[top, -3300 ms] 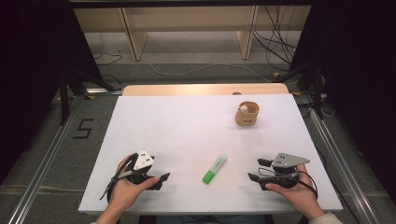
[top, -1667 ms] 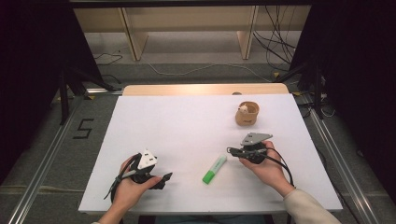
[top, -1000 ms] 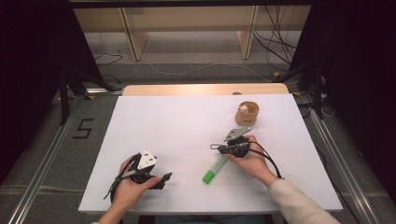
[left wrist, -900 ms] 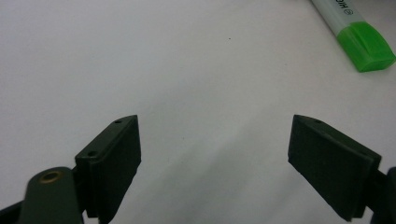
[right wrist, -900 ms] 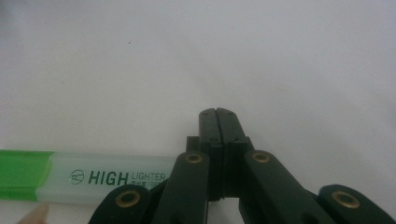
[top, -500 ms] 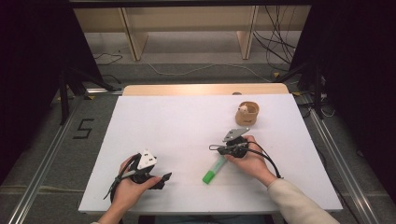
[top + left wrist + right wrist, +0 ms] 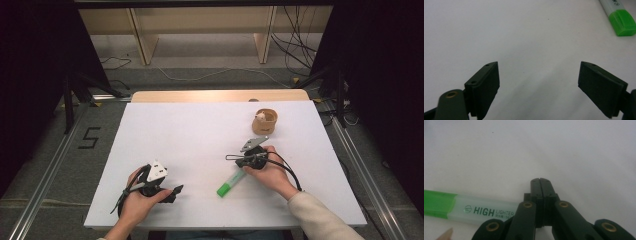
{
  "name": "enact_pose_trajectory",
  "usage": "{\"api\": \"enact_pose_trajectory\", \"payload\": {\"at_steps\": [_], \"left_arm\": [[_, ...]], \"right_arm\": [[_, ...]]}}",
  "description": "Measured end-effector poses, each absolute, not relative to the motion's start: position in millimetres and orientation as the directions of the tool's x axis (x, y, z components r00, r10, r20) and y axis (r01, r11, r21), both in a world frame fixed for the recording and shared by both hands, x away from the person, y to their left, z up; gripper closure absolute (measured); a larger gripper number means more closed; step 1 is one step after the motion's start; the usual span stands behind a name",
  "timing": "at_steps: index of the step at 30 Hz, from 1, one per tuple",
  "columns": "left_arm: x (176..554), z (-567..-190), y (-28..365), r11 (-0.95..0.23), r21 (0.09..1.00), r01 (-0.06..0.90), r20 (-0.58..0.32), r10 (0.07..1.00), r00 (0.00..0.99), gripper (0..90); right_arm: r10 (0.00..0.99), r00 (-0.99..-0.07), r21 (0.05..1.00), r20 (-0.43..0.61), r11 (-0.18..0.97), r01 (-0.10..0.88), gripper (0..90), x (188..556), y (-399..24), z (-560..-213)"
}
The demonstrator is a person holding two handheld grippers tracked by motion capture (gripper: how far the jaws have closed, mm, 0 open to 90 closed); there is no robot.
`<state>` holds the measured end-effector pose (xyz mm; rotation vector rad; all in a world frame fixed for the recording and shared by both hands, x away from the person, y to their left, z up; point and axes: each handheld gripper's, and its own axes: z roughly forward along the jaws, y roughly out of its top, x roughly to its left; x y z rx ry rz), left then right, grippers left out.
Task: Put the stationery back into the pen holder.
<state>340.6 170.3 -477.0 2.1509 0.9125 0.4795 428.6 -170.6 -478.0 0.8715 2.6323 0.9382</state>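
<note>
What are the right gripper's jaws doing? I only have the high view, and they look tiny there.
Observer: In the right gripper view, the right gripper has its jaws pressed shut with nothing between them.
Operator: So where's the highlighter?
Observer: The highlighter lies beside those jaws on the table, its clear barrel printed HIGHLIGHTER.
Operator: And the left gripper?
Observer: The left gripper has its jaws wide open over bare table; the green cap sits well apart from them.
</note>
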Motion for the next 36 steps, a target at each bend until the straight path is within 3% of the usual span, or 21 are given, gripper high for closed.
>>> {"api": "enact_pose_trajectory", "payload": {"at_steps": [36], "left_arm": [[339.3,-476.1,172.1,-0.478,0.752,0.454,0.061,0.736,0.674,17.4]], "right_arm": [[0.633,-0.773,0.587,0.036,0.613,0.529,90.0,414.4,-189.3,-473.3]]}}
